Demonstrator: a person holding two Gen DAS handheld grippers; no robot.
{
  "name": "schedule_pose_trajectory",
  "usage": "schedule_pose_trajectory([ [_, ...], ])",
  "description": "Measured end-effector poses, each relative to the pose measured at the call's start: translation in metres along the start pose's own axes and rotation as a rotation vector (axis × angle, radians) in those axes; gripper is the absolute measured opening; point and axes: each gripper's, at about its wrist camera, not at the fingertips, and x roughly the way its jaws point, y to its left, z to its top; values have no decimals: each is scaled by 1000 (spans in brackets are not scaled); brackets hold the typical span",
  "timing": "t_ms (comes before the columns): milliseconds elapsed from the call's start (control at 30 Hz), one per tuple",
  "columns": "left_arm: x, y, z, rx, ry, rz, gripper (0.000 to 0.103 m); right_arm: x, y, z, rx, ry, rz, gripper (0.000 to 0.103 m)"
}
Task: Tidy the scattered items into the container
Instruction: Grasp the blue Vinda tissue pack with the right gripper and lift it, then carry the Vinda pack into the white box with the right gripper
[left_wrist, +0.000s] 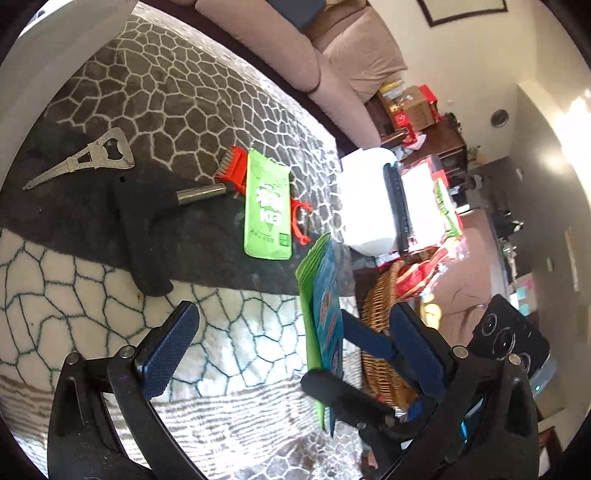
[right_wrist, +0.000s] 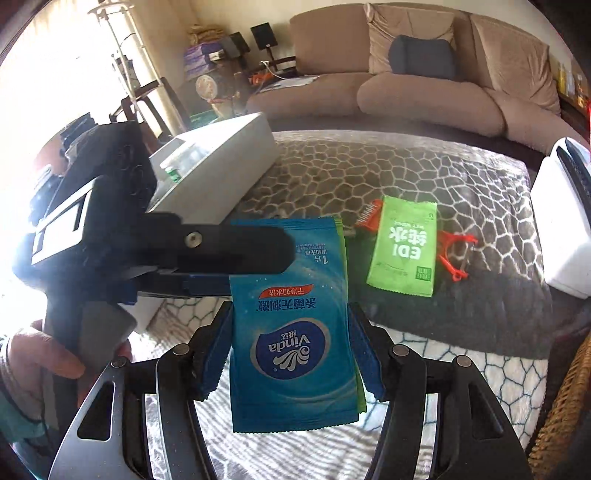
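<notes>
My right gripper is shut on a blue Vinda wipe packet with a green packet behind it; the pair shows edge-on in the left wrist view, held above the patterned blanket. My left gripper is open and empty beside that pair. A green EDI wipe packet lies on the blanket over a red peeler. A red comb-like tool with a metal handle and a metal Eiffel-tower bottle opener lie to the left. The wicker basket sits at the right.
A white box stands at the blanket's far left. A white appliance sits by the basket. A beige sofa lies behind. A black object lies on the blanket near the opener.
</notes>
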Motion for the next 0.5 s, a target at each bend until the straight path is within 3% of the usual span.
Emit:
schedule_pose_trajectory([
  [33, -3, -2, -2, -7, 1, -24, 89, -5, 8, 0, -12, -7, 8, 62],
  [67, -6, -4, -3, -9, 5, -34, 65, -9, 16, 1, -22, -11, 16, 62],
  [100, -9, -5, -4, -11, 7, -29, 53, -14, 22, 2, -30, -16, 23, 62],
  [167, -17, -7, -7, -29, 8, -61, 16, -20, 34, 3, -39, -20, 30, 62],
  [333, -41, -23, -16, -11, -2, -100, 6, -32, 50, 1, -35, -35, 48, 67],
  [500, -69, -32, -14, 4, -24, -74, 4, -54, 56, -2, -4, -63, 27, 82],
])
